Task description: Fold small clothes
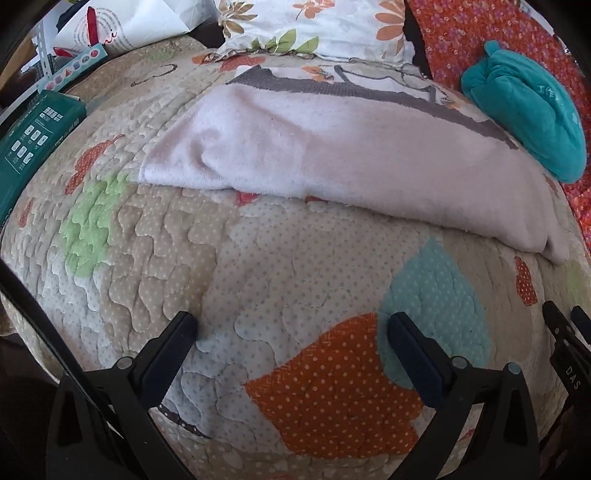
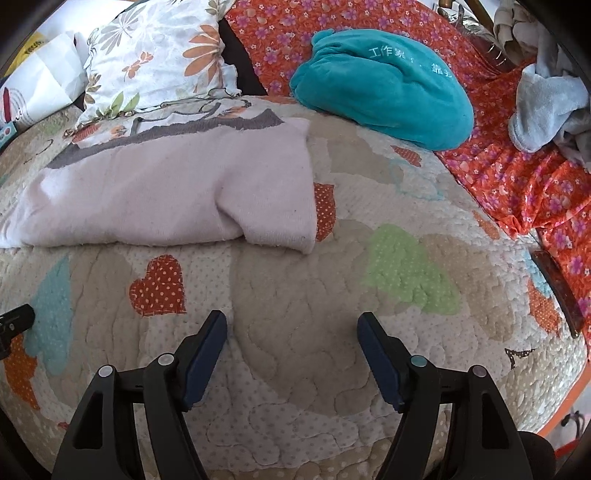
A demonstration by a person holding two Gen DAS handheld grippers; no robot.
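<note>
A pale pink garment with a grey band along its far edge lies folded on the patchwork quilt. It also shows in the right wrist view. My left gripper is open and empty, low over the quilt, short of the garment's near edge. My right gripper is open and empty too, over the quilt below the garment's right end. The right gripper's tip shows at the right edge of the left wrist view.
A teal plush bundle lies beyond the garment on an orange flowered sheet. A floral pillow is at the back. A green box and white bag sit left. Grey cloths lie far right.
</note>
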